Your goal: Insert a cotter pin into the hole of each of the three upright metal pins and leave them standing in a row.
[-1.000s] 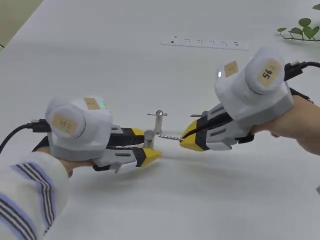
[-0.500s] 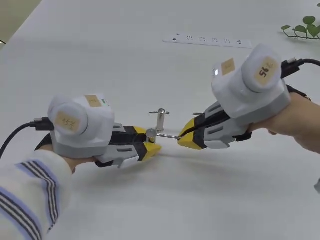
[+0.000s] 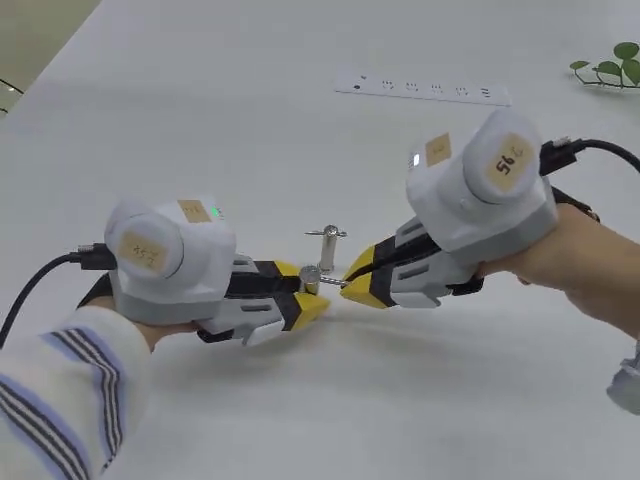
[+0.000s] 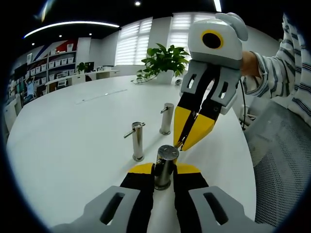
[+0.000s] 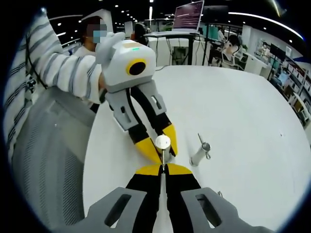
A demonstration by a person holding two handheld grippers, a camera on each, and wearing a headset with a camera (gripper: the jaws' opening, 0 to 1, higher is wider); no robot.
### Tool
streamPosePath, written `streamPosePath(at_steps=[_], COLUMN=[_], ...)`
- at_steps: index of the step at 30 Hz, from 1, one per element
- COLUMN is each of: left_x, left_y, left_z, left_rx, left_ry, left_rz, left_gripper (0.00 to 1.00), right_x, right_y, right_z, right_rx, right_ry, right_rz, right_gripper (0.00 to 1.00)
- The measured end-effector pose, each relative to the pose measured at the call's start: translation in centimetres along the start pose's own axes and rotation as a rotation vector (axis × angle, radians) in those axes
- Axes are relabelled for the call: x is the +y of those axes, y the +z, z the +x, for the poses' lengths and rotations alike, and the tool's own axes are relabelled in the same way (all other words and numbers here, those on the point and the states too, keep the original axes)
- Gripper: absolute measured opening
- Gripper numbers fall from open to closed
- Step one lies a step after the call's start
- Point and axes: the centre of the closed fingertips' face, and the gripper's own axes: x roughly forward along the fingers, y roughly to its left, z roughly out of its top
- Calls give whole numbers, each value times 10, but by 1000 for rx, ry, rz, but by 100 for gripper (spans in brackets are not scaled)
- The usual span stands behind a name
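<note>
The left gripper (image 3: 303, 300) is clamped on a short upright silver metal pin (image 4: 165, 162) standing on the white tabletop (image 3: 300, 120). The right gripper (image 3: 352, 288) pinches a thin wire cotter pin (image 3: 331, 281), its tip at that pin's head. The left gripper view shows two more beyond it, a nearer pin (image 4: 138, 141) and a farther pin (image 4: 166, 118), each crossed by a cotter, while the head view catches one.

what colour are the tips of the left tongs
Yellow, black behind, on the left tongs gripping the metal pin; clearest in the left gripper view.
</note>
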Motion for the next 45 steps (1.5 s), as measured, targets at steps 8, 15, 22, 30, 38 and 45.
streamPosePath(at_steps=[8, 15, 22, 30, 38, 45], left_x=[-1, -1, 0, 1, -1, -1], left_y=[1, 1, -1, -3, -4, -4], left_z=[0, 0, 0, 1, 2, 2], left_rx=[1, -1, -2, 10, 18, 20], left_ry=[3, 3, 3, 12, 14, 14], left_rz=[-4, -12, -23, -13, -6, -7], left_gripper=[13, 13, 13, 13, 13, 13], right_x=[-1, -4, -1, -1, 0, 0], right_y=[8, -6, 0, 6, 7, 7], right_z=[6, -3, -8, -3, -2, -7], right_rx=[-20, -4, -39, -48, -51, -70], right_ry=[6, -2, -1, 0, 2, -3], right_rz=[-23, -11, 25, 44, 33, 18], right_gripper=[7, 12, 3, 3, 3, 6])
